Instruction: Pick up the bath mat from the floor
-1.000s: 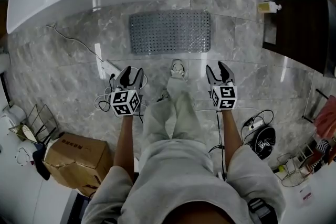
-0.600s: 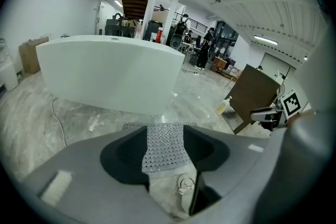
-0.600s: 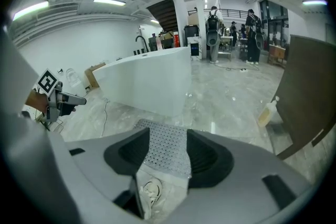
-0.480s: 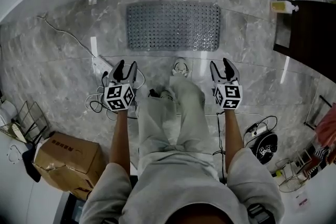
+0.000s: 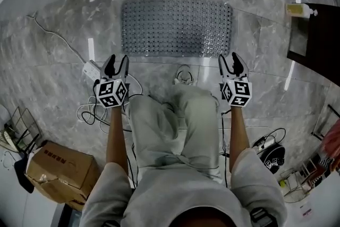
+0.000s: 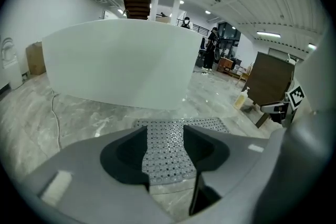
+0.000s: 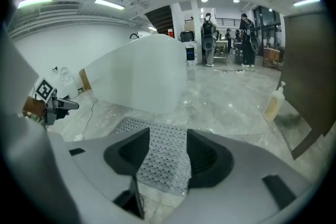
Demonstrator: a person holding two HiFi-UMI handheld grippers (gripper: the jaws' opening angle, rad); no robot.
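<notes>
Bath mat pickup: grasp not yet made.
Item: grey perforated rubber bath mat [image 5: 177, 27], upper centre, laid flat on marble floor [image 5: 53, 45]; left tool [image 5: 115, 65] and right tool [image 5: 234, 64] held just below it, jaws parted, nothing gripped.

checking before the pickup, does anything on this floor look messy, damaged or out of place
A white power strip and a loose tangle of cables lie near the left gripper, a likely trip hazard. The brown cardboard box at lower left looks dented along one edge. The grey perforated bath mat lies flat.
</notes>
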